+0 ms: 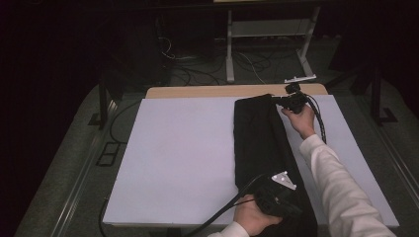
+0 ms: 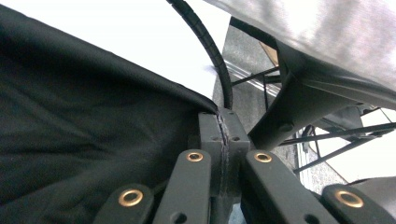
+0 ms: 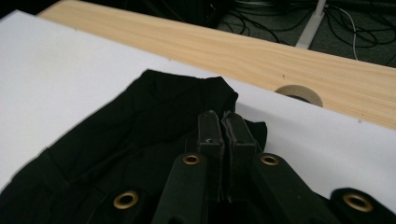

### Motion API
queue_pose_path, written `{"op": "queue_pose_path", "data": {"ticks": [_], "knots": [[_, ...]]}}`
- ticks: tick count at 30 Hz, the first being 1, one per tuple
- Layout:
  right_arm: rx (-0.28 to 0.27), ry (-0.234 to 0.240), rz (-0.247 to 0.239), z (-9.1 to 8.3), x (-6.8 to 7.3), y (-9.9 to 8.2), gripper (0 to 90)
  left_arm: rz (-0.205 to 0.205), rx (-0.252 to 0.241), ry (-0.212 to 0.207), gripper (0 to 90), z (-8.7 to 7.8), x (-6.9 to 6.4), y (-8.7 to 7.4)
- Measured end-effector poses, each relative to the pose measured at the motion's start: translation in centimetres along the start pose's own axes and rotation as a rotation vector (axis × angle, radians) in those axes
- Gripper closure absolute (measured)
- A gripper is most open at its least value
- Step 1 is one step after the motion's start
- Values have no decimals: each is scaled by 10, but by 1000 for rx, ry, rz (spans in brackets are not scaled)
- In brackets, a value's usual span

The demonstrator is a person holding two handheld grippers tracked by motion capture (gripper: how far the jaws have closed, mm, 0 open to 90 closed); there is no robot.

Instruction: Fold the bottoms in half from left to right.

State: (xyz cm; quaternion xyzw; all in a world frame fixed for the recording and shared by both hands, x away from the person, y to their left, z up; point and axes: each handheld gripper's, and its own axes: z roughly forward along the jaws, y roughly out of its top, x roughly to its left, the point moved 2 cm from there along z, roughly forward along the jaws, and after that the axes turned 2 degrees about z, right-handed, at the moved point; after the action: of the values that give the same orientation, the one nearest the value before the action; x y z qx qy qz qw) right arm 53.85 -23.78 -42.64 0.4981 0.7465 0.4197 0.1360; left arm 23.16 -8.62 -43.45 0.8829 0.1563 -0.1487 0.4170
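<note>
Black cloth [image 1: 259, 143], folded into a long strip on the white board's [image 1: 183, 148] right side, is pinched at its far end by the right gripper [image 1: 289, 101] and near end by the left gripper [image 1: 279, 197], so I judge a fold is in hand, and both ends must next travel together.

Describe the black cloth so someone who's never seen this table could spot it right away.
Find the white board covering the table. On its right half lies a long, folded black cloth, running from far edge to near edge. It is the sole dark fabric there, pinched at each end by a gripper.
</note>
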Motion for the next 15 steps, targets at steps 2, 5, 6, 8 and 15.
{"op": "queue_pose_path", "data": {"ticks": [2, 5, 6, 8, 15], "knots": [[6, 1, -14, 0, 1, -2, 861, -6, -5, -2, 892, 4, 0, 2], [7, 3, -22, -1, 1, -4, 860, -4, 16, -5, 891, 13, 0, 5], [7, 3, -19, -1, 0, -4, 860, -11, 21, -5, 891, 16, 0, 6], [9, 3, -15, -1, -1, -5, 861, -26, 27, -1, 891, 19, 0, 7], [7, -6, -1, -2, -6, -6, 861, -48, 46, 10, 891, 29, 3, 12]]}}
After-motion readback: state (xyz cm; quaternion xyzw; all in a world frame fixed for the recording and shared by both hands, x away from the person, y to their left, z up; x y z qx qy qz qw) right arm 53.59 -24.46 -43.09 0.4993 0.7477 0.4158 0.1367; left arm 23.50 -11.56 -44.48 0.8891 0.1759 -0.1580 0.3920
